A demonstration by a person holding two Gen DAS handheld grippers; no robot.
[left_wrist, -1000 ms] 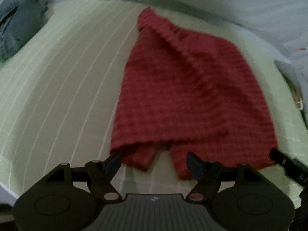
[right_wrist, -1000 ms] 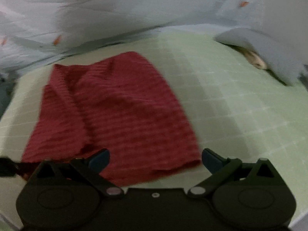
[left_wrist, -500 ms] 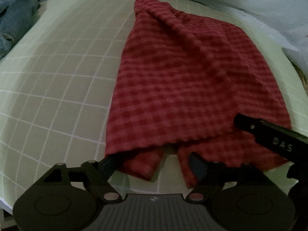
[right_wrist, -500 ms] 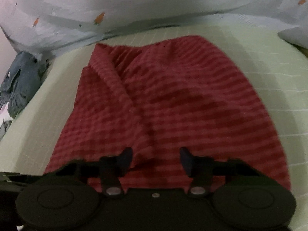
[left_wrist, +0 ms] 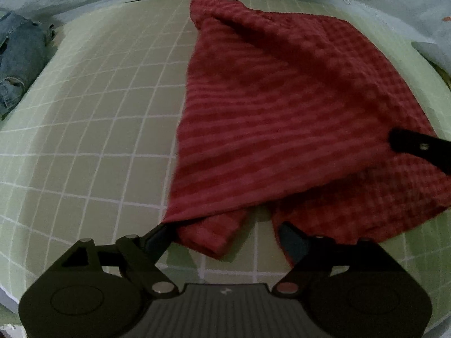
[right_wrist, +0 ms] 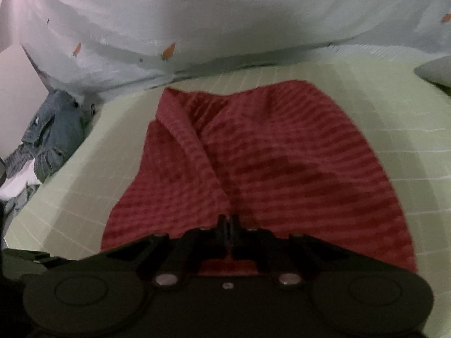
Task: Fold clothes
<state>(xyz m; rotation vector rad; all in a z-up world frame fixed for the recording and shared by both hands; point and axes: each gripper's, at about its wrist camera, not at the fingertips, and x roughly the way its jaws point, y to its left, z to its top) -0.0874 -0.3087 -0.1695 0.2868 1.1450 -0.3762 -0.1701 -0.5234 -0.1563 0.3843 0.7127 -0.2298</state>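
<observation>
A red checked garment (left_wrist: 282, 118) lies spread on the green grid sheet (left_wrist: 98, 129), with two loose ends at its near hem. My left gripper (left_wrist: 225, 235) hovers at that hem, its jaws opening. One folded end (left_wrist: 214, 233) lies between its fingers, and the pads do not press it. In the right wrist view the same red garment (right_wrist: 282, 163) fills the middle, and a raised ridge of cloth runs to my right gripper (right_wrist: 228, 222), which is shut on the fabric near its edge. The right gripper's finger (left_wrist: 417, 145) shows on the garment's right side in the left wrist view.
A crumpled blue denim garment (right_wrist: 53, 135) lies off the sheet's left edge, seen also as denim (left_wrist: 19, 56). A pale quilt with small orange prints (right_wrist: 197, 28) is bunched along the back. A pale pillow (right_wrist: 435, 70) sits at the right.
My right gripper moved over the garment and went from wide open to shut on the cloth. My left gripper sank towards the near hem and its fingers spread wider.
</observation>
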